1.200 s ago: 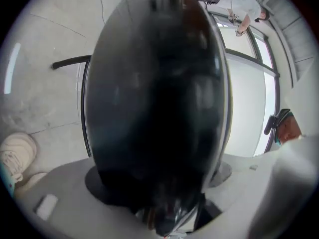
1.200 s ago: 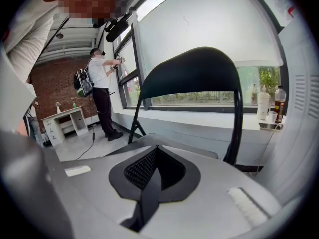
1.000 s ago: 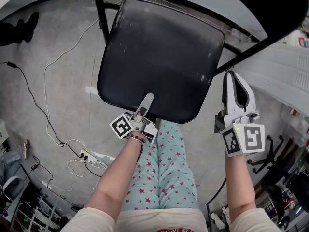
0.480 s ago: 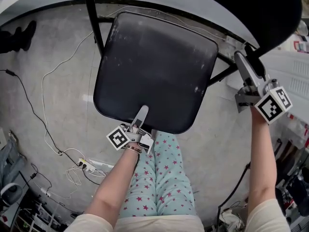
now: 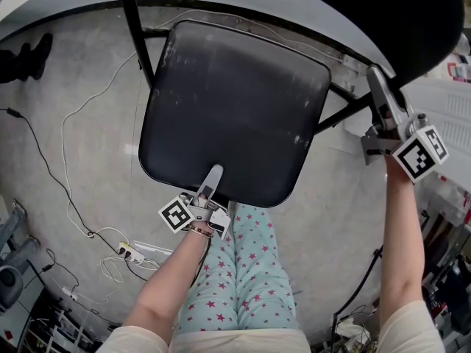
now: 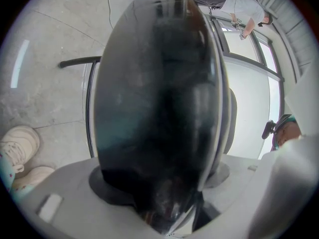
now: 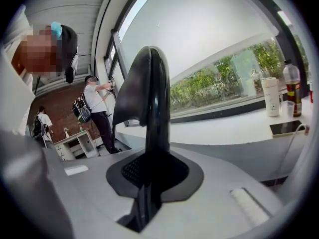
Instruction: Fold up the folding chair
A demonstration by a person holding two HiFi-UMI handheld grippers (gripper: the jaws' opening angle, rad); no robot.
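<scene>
As right gripper (image 5: 375, 76) closes, backrest (image 5: 416, 17) between jaws, left gripper (image 5: 213, 175) clamping seat (image 5: 235, 101)

The left gripper (image 6: 167, 203) has its jaws clamped on the black chair seat (image 6: 154, 108) over concrete floor (image 6: 50, 59).

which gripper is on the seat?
The left gripper, shut on the front edge of the seat. The right gripper is up at the backrest instead, its jaws having just closed onto that edge.
</scene>
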